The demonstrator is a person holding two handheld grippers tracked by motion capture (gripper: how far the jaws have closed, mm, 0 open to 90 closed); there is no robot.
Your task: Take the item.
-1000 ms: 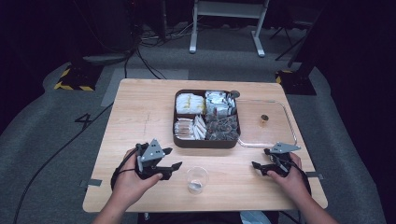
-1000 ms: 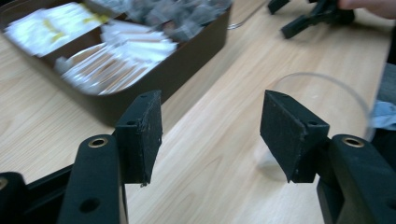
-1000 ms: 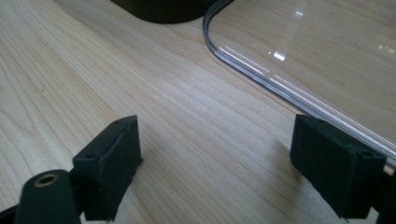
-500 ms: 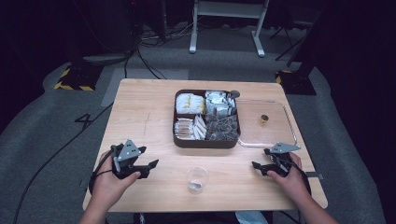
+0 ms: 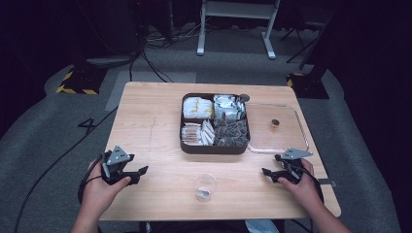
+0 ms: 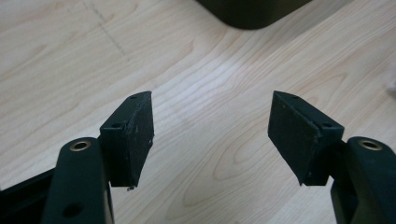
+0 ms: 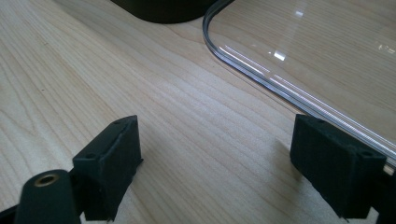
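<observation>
While the wooden table (image 5: pixel 160 121) takes up the middle of the high view, the biggest thing on it is the dark compartment tray (image 5: pixel 215 147) at its far centre, split into four sections: pale yellow packets at the far left, silvery packets at the far right, white sachets at the near left and dark grey ones at the near right. Touching the tray's right side lies a clear plastic lid (image 5: pixel 299 127), flat on the wood, with a small brownish object (image 5: pixel 275 123) on it.

Next in size come the two tools. At the table's near left corner the left gripper (image 5: pixel 142 171) rests low over bare wood — its jaws have just been opening and stand moderately wide, with nothing between them; the left gripper view shows only wood grain in the gap (image 6: pixel 212 133) and a corner of the tray at the top edge. Near the right edge, the right gripper (image 5: pixel 265 172) sits just in front of the lid, jaws spread wide and empty; in the right gripper view (image 7: pixel 217 156) the lid's rounded rim (image 7: pixel 261 77) runs just past the right-hand jaw.

Smallest is a clear plastic cup (image 5: pixel 205 186), upright near the front edge between the two grippers — well apart from both — with something small and pale at its bottom.
</observation>
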